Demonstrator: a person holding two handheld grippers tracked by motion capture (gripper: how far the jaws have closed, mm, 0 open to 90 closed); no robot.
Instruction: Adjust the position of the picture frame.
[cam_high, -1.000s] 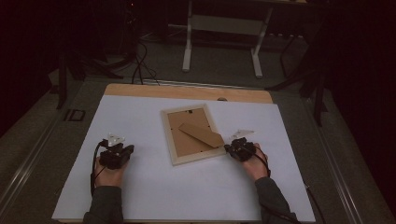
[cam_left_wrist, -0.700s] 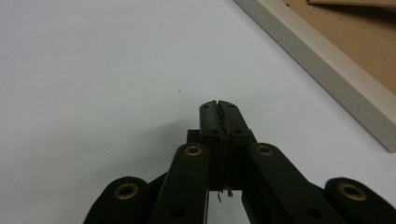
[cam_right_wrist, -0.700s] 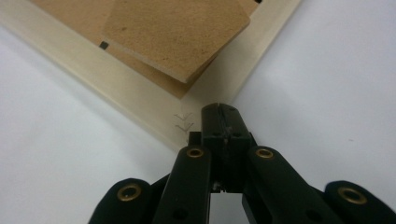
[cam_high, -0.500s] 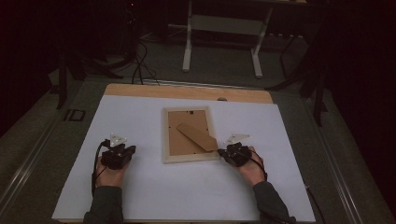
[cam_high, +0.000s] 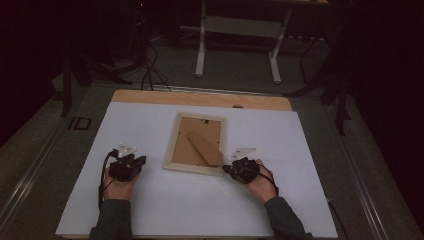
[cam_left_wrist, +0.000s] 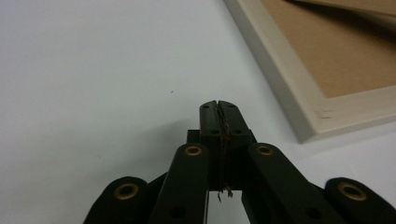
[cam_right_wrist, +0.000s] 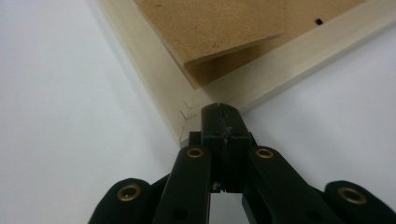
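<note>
The pale wooden picture frame (cam_high: 196, 144), face down, is nudged square by the clenched, empty right gripper (cam_high: 234, 171) at its corner; the left gripper (cam_high: 131, 165), likewise clenched, is held apart; a gentle push is required next

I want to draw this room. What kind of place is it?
Probably a workshop or lab, not a home. A white table holds a picture frame lying face down, a person works with a handheld gripper in each hand, and cables and a metal stand sit on the dim floor behind.

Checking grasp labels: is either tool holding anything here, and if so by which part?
Nothing is held. The left tool is shut on nothing, apart from the picture frame. The right tool is shut, its tip at the frame's corner.
</note>
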